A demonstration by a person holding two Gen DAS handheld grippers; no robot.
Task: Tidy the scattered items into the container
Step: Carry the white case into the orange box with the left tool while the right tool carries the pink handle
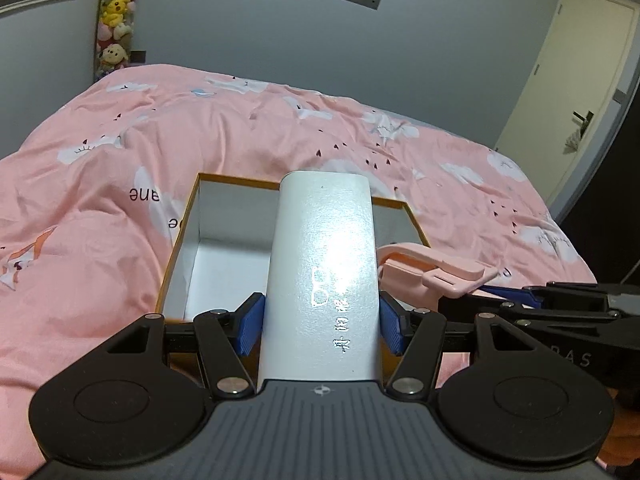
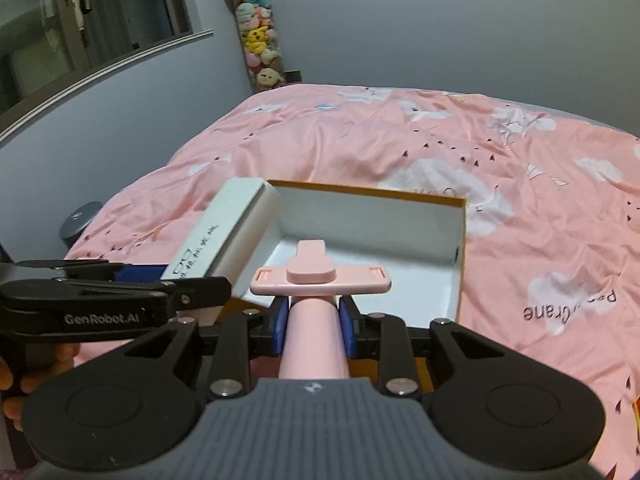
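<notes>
An open cardboard box (image 1: pixel 182 228) (image 2: pixel 462 240), orange outside and white inside, lies on the pink bed. My left gripper (image 1: pixel 320 322) is shut on a white glossy case (image 1: pixel 324 264) with silver lettering, held above the box's near edge; the same white case (image 2: pixel 224 236) shows at left in the right wrist view. My right gripper (image 2: pixel 314 322) is shut on a pink handled tool (image 2: pixel 316 328) with a flat crossbar head, held over the box's near side. That pink tool (image 1: pixel 432 268) appears right of the case in the left wrist view. I see nothing lying in the part of the box's floor that shows.
A pink duvet (image 1: pixel 280 128) with white clouds covers the bed. A column of plush toys (image 2: pixel 258 40) hangs in the far corner. A door (image 1: pixel 568 72) stands at right, a window (image 2: pixel 80 20) at left. A hand (image 2: pixel 16 384) holds the left gripper.
</notes>
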